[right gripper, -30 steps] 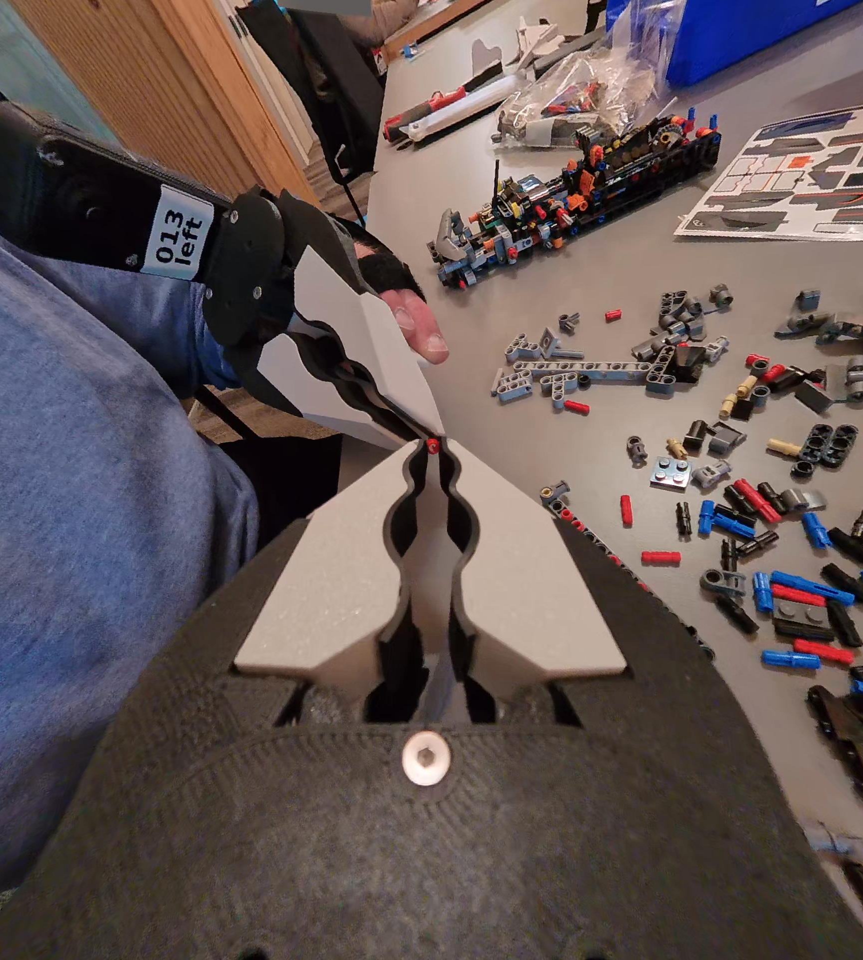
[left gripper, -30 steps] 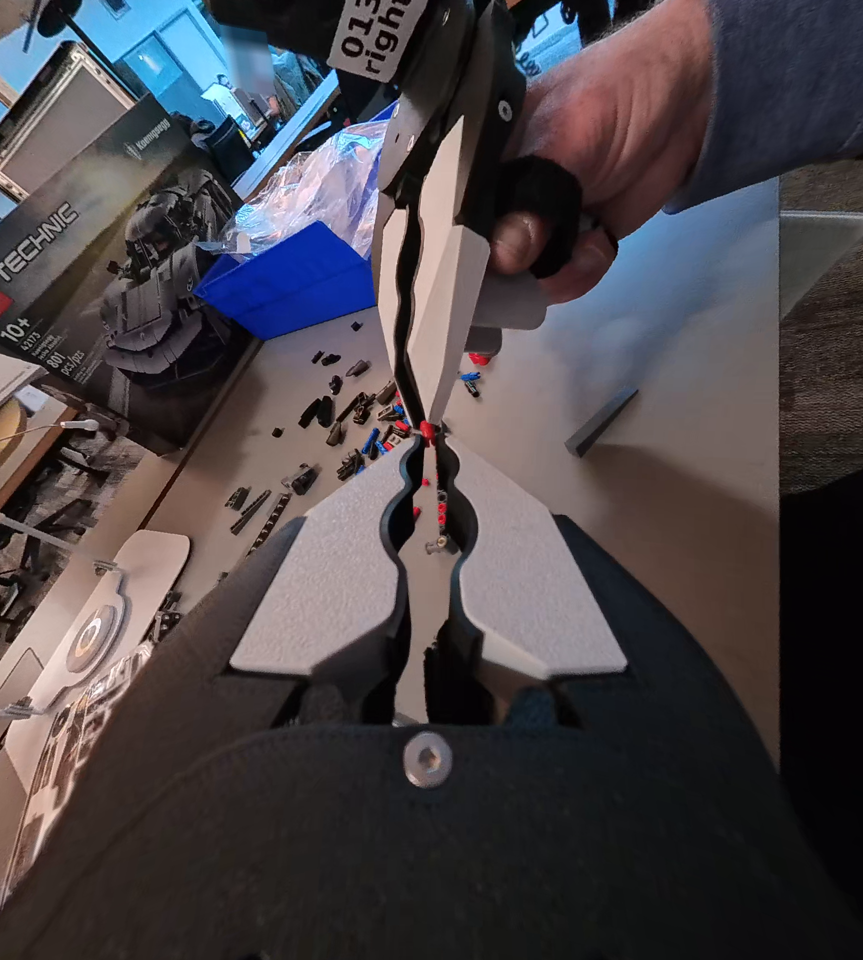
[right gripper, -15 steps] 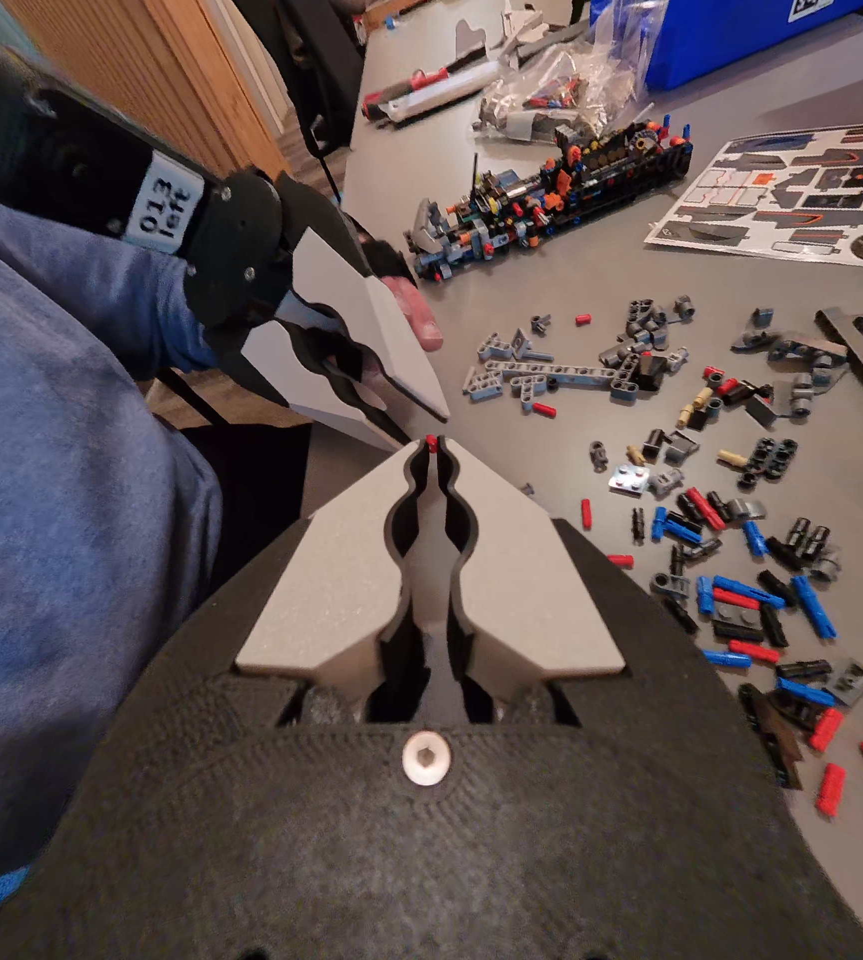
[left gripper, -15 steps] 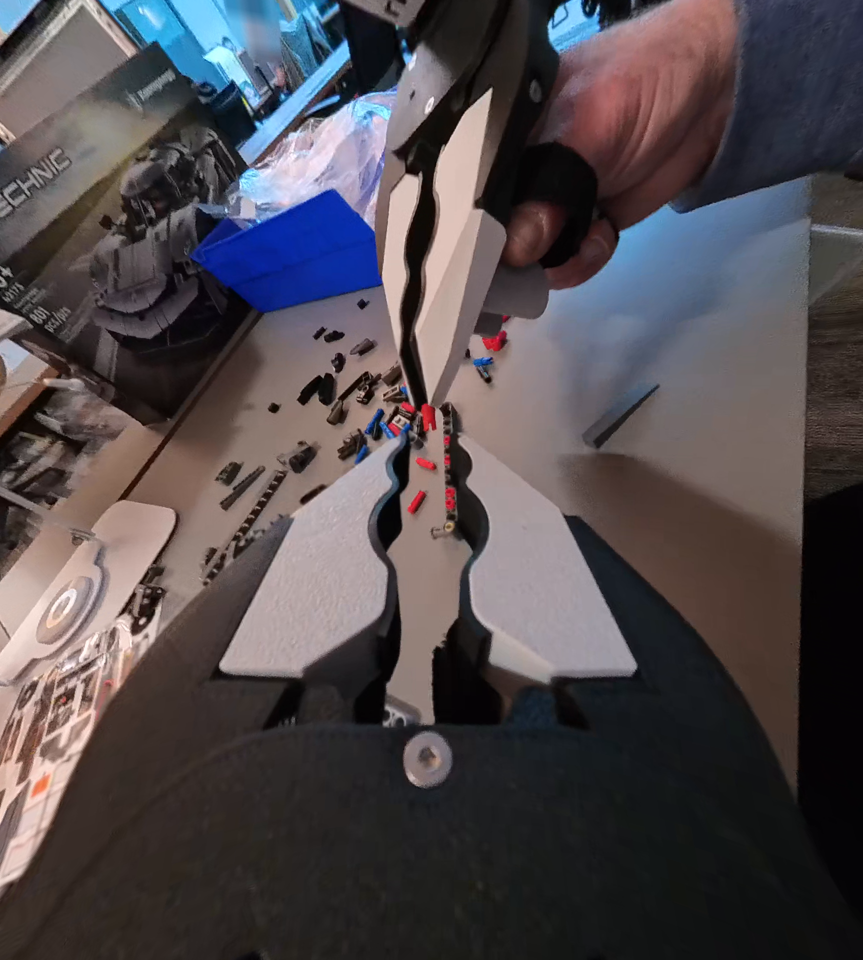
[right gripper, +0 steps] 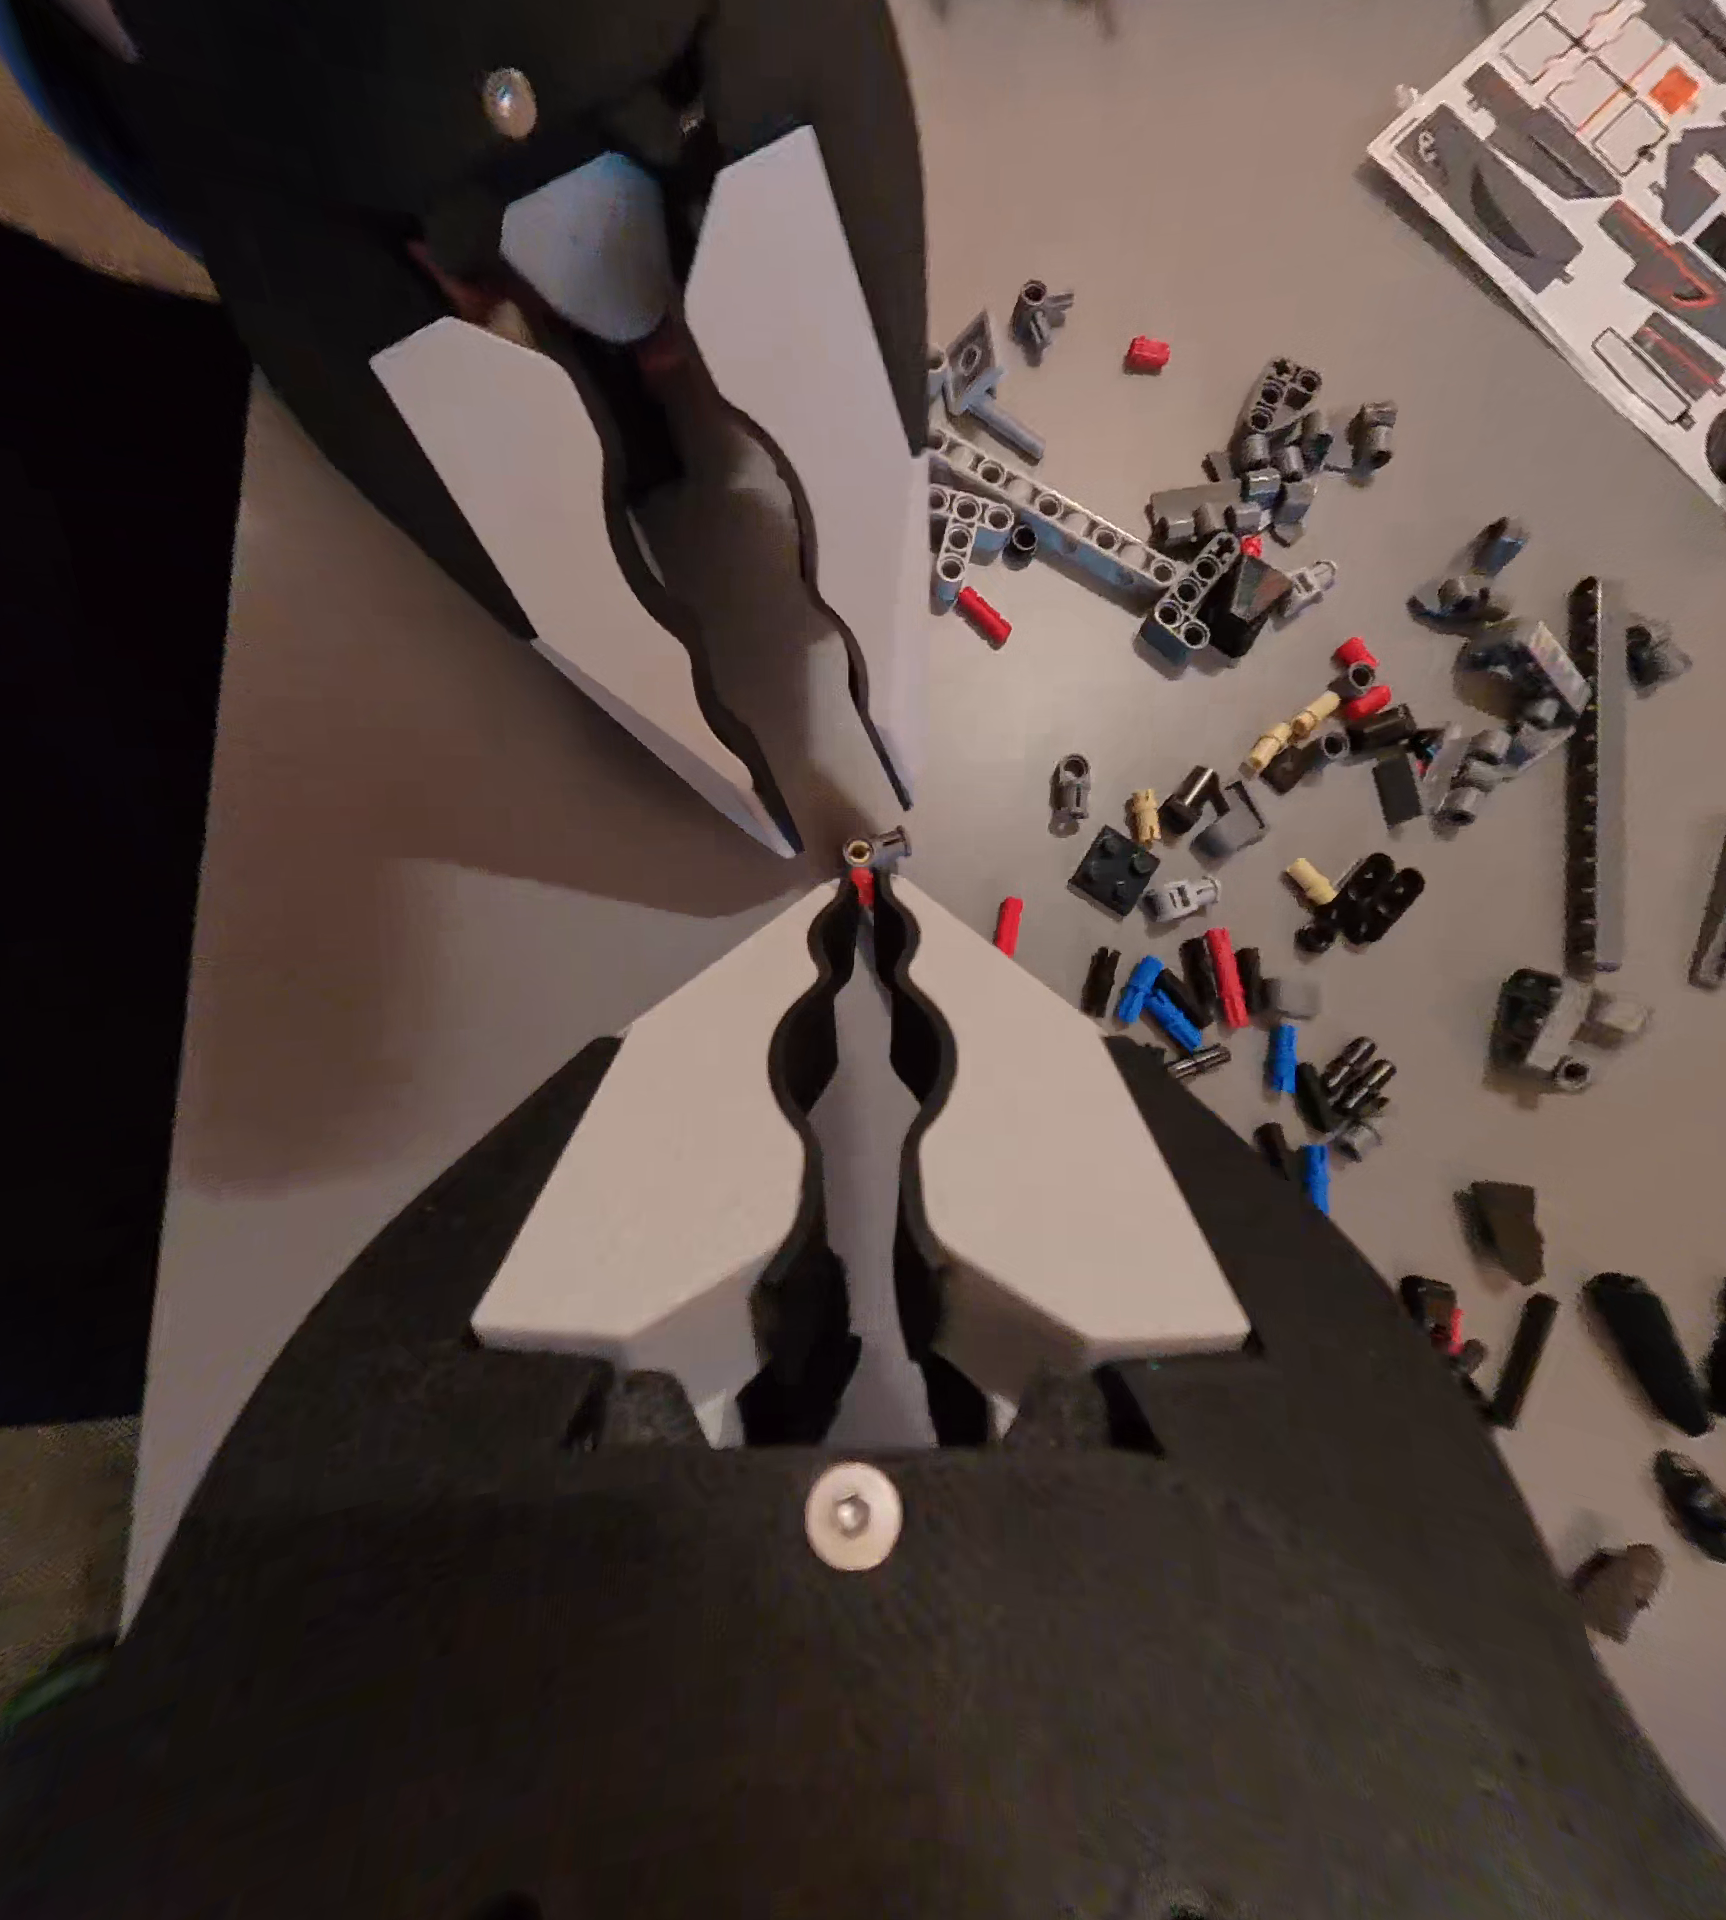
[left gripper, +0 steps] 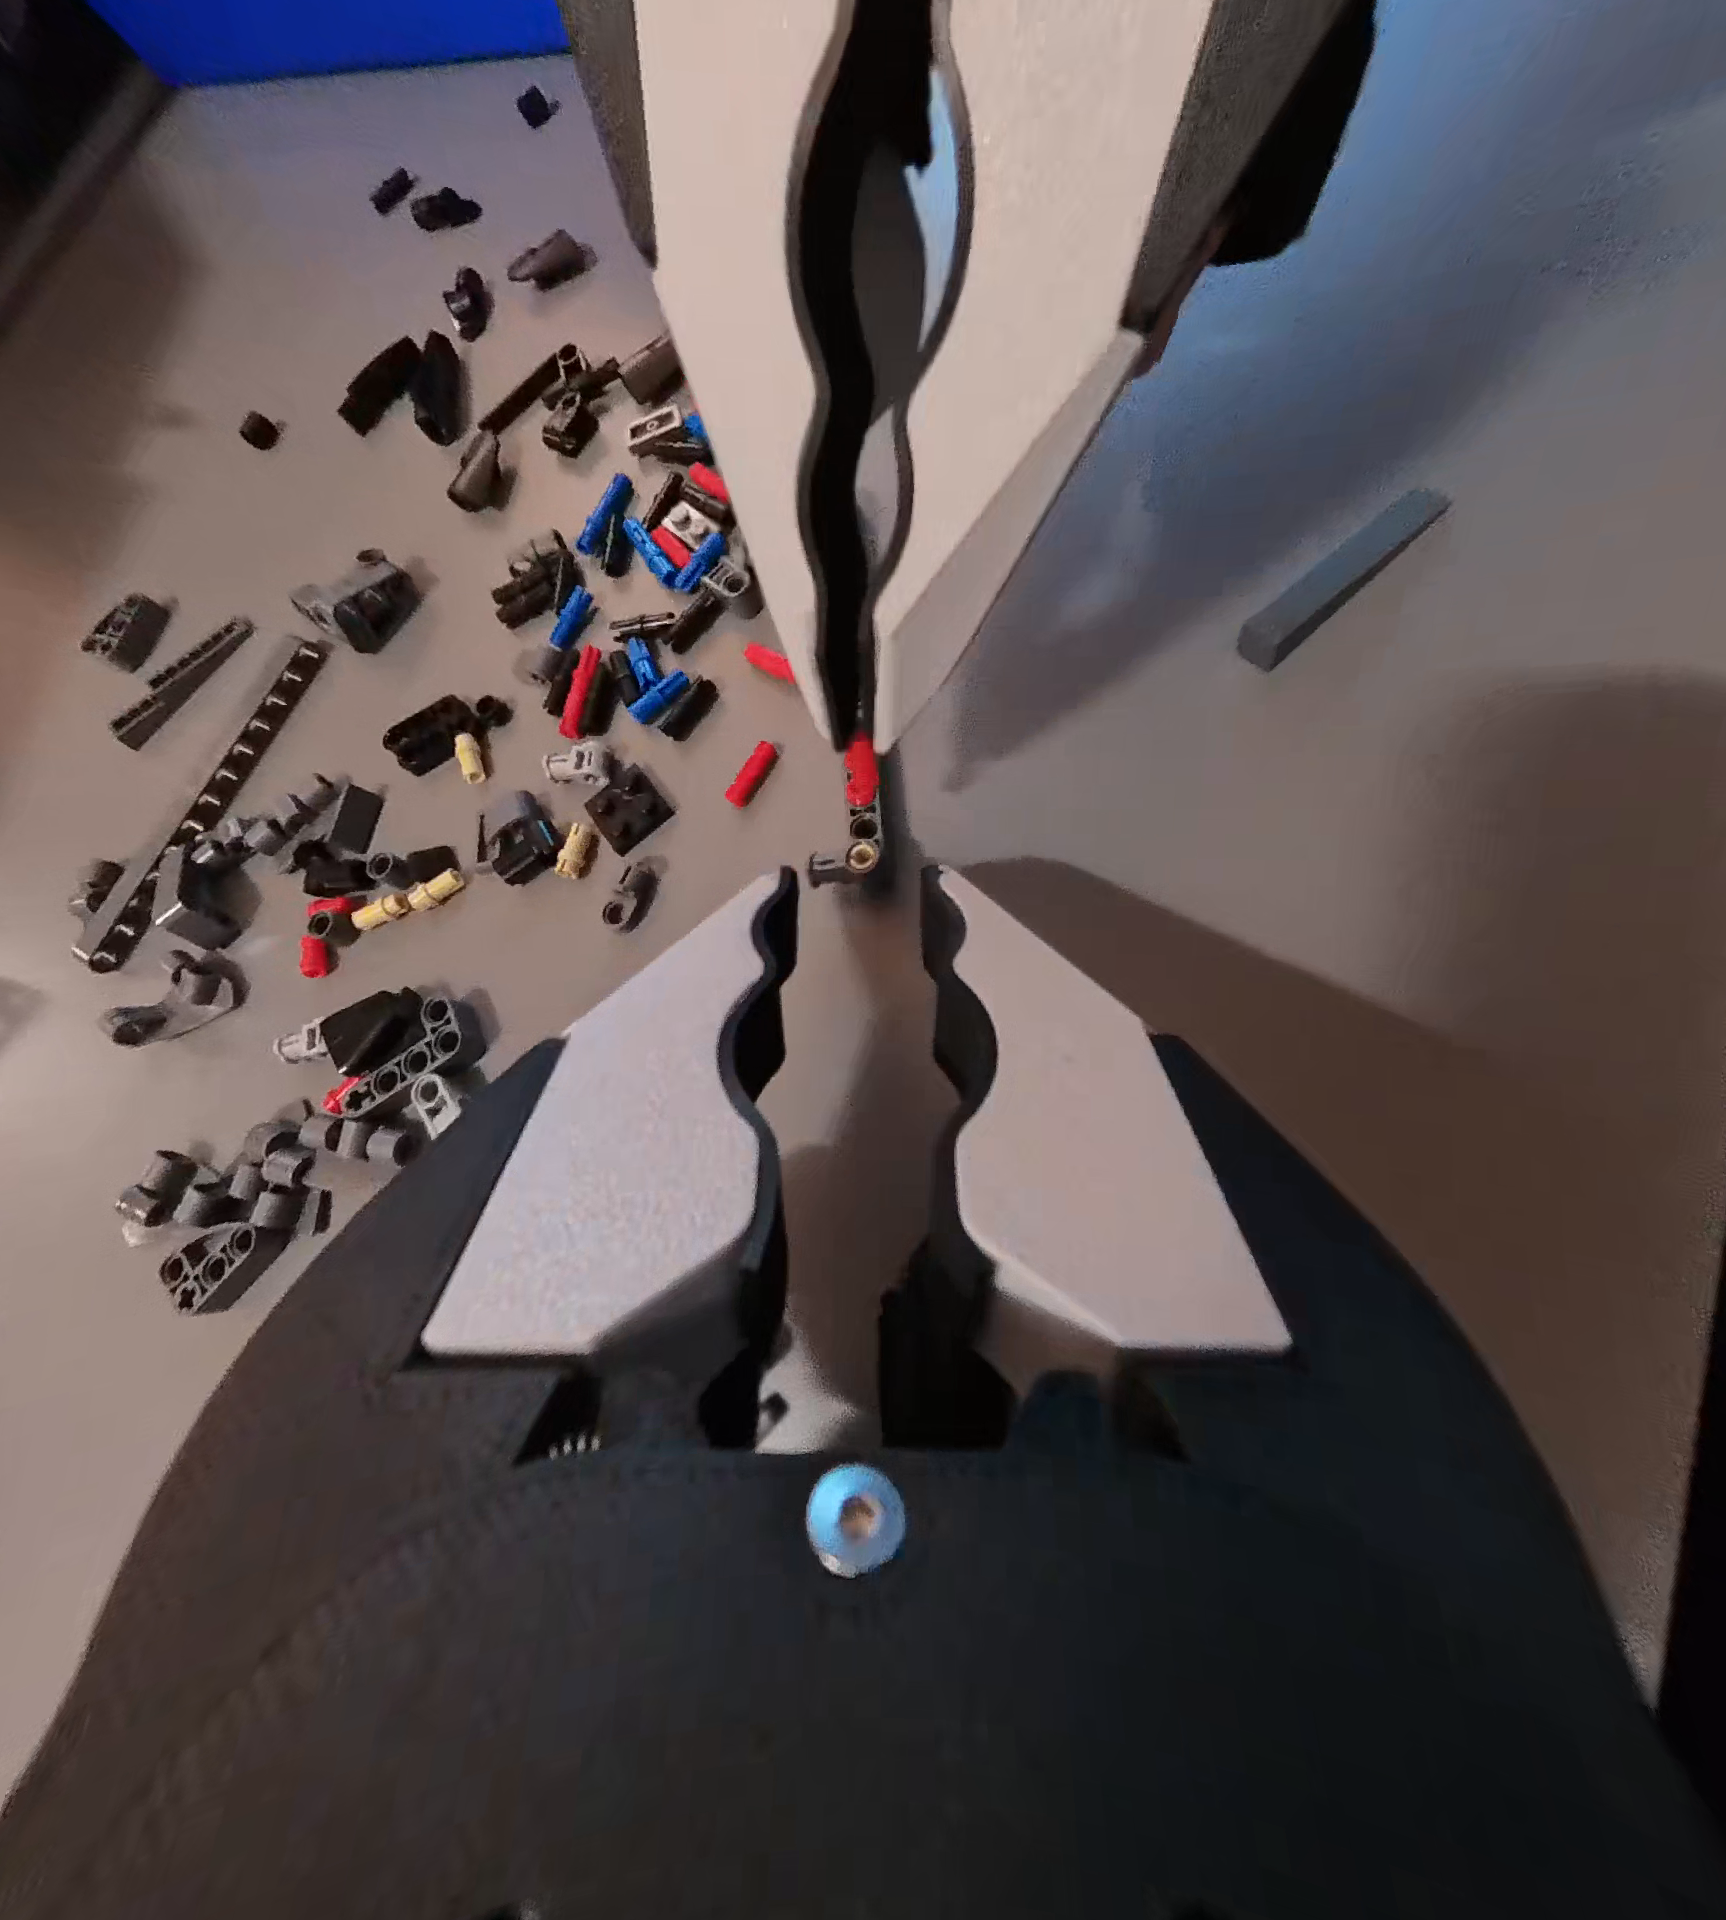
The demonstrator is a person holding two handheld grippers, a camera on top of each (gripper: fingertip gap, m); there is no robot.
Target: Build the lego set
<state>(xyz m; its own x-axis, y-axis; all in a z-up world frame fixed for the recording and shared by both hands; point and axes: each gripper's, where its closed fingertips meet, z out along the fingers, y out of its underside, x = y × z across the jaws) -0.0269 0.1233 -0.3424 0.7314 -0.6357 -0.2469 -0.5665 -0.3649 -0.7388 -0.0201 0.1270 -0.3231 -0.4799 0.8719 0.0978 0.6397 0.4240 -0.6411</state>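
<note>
Two grippers meet over the desk (left gripper: 1358, 935): right gripper (right gripper: 867, 883) pinches a red pin (right gripper: 862, 886) with jaws clenched, left gripper (left gripper: 859, 883) spread wide just beside it.

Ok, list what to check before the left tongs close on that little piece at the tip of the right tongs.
1. Right tongs gripping the red pin: ok, shut on it.
2. Dark connector attached to that pin: ok, though whether it is fully seated cannot be told.
3. Left tongs ready to take it: ok, jaws apart.
4. Left tongs lined up: ok, the connector sits just ahead of the gap between their tips.
5. Closing path free of strays: ok, the nearest loose red pin lies off to the side.
6. Connector lifted clear of the grey table: cannot tell.
</note>
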